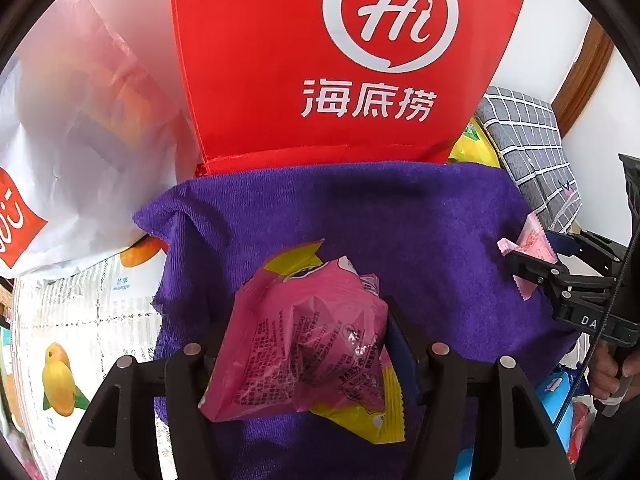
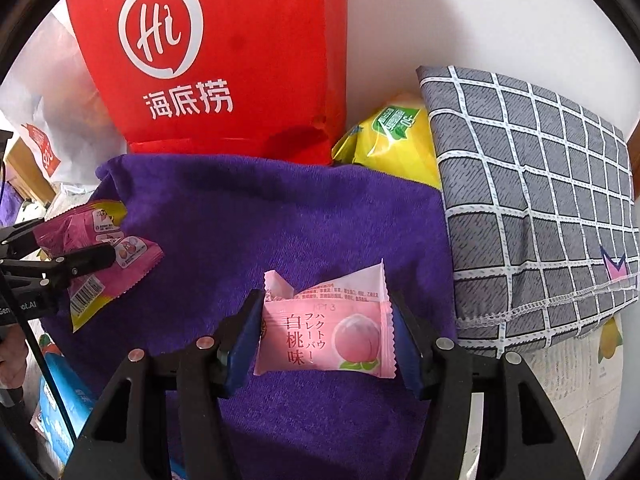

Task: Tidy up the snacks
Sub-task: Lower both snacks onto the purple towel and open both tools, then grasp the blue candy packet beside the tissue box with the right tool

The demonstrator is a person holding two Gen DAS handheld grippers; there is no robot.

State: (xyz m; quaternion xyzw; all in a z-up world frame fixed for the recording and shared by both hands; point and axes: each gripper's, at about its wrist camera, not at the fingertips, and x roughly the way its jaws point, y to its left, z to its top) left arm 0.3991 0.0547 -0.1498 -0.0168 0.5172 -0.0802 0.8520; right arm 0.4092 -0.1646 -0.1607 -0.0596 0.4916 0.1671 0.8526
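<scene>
A pink and yellow snack packet [image 1: 304, 344] sits crumpled between the fingers of my left gripper [image 1: 304, 320], whose pads press its sides just above a purple towel [image 1: 360, 216]. The right wrist view shows that same packet [image 2: 100, 256] in the left gripper [image 2: 78, 238] at the towel's left edge. My right gripper [image 2: 325, 300] is shut on a small pale pink peach candy packet [image 2: 324, 340], upright over the towel [image 2: 248, 216]. From the left wrist, the right gripper [image 1: 528, 250] and its peach packet [image 1: 534, 240] are at the towel's right edge.
A tall red paper bag [image 1: 320, 60] stands behind the towel, with a white plastic bag [image 1: 80, 140] to its left. A yellow snack bag [image 2: 392, 140] and a grey checked cushion [image 2: 532, 208] lie at the right. Blue packets [image 2: 60, 412] lie near the front left. A hand [image 1: 608, 372] grips the right tool.
</scene>
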